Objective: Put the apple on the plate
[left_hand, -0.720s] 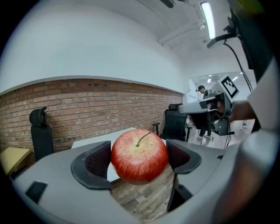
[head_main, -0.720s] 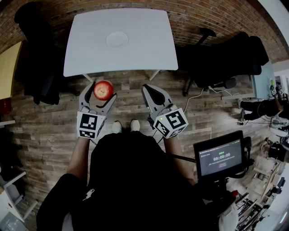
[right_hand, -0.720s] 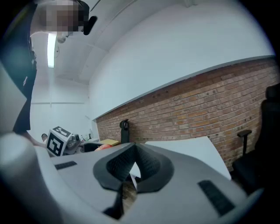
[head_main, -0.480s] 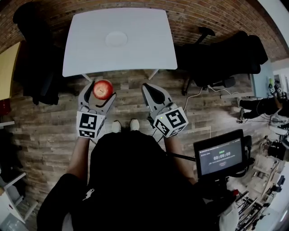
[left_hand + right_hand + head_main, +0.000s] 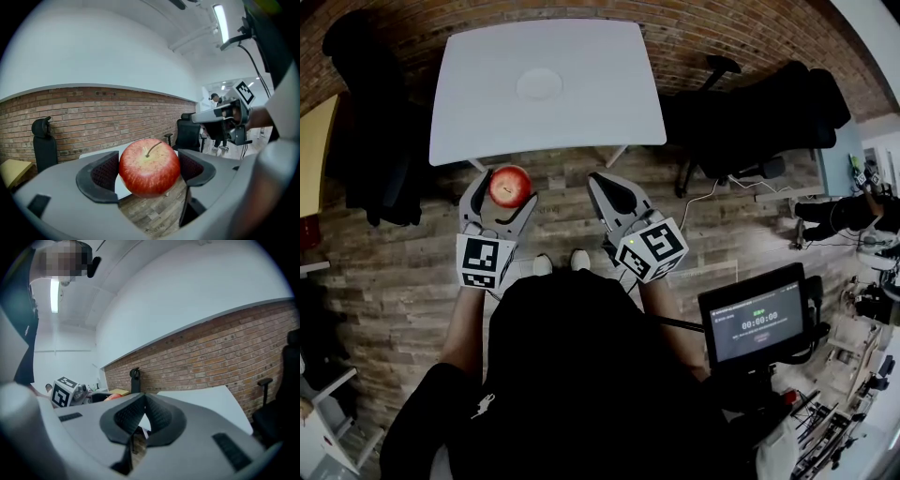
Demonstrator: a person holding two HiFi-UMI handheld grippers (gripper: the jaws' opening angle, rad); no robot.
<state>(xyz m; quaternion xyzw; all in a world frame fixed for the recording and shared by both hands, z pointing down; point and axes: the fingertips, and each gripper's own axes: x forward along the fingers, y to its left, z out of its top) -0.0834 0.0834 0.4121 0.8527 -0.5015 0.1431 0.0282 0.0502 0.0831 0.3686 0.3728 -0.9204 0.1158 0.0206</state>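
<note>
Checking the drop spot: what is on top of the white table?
Only a round white plate shows on the white rectangular table, near its middle, apparently empty. The head view shows the whole tabletop; in the left gripper view the red apple hides part of it.

An office-like lab: brick wall (image 5: 712,33), white table (image 5: 600,94), swivel chairs (image 5: 769,112), a monitor (image 5: 757,323).
</note>
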